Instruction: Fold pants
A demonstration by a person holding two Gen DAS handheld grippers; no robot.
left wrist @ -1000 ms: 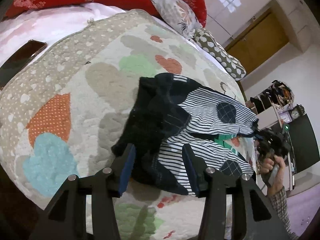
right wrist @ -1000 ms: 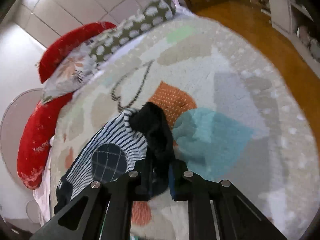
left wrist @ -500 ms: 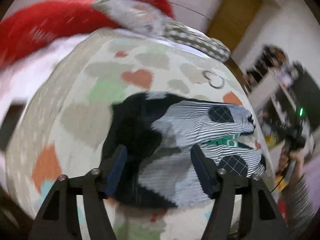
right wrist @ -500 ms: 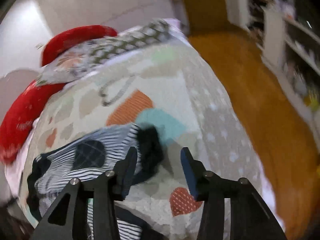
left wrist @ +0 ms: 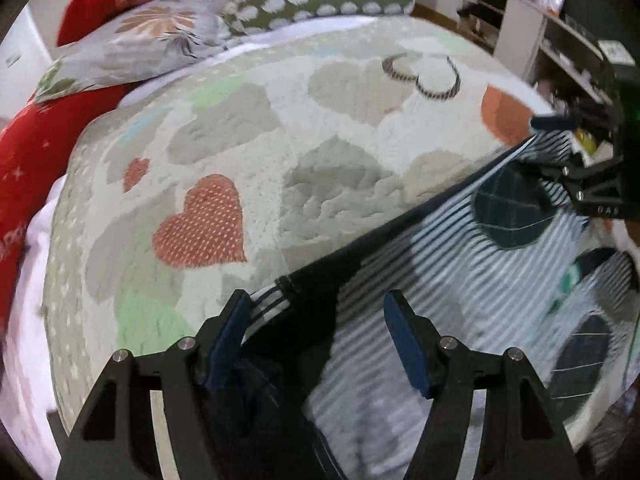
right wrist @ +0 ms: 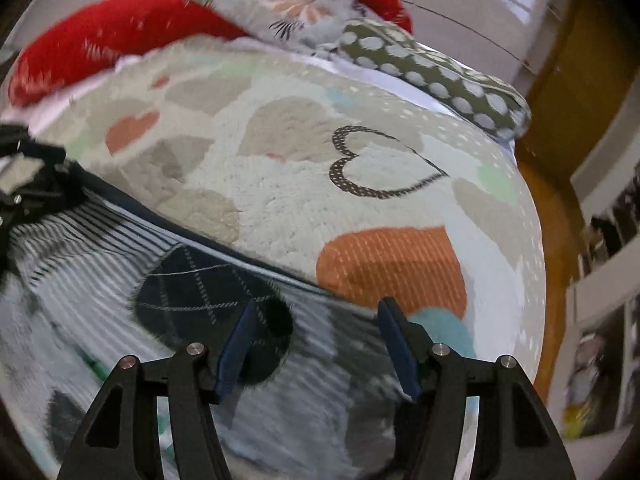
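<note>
One pair of striped pants is lying spread on a heart-patterned bedspread, running along its near edge. Its dark waistband edge is forming a straight diagonal line across both wrist views. Two dark checked round patches are showing on the pants in the left wrist view, one towards the far right and one lower right; in the right wrist view one such patch is lying beside the left finger. A bit of green print is also showing on the fabric, too blurred to read.

Two grippers are hovering over the pants. The left gripper is standing with jaws apart, striped cloth and the dark waistband visible between its blue pads, neither pad pressing on them; its jaws have lately been widening. The right gripper is likewise standing with jaws apart, and these have just been opening wider; cloth is lying below the gap, nothing clamped. Each gripper is also appearing in the other's view, at the frame edge over the pants.

At the bedspread's far edge, pillows are piling up: two red ones, one grey floral, one olive with pale spots. One large orange heart is lying near the right gripper. Wooden floor is showing beyond the bedspread's right edge.
</note>
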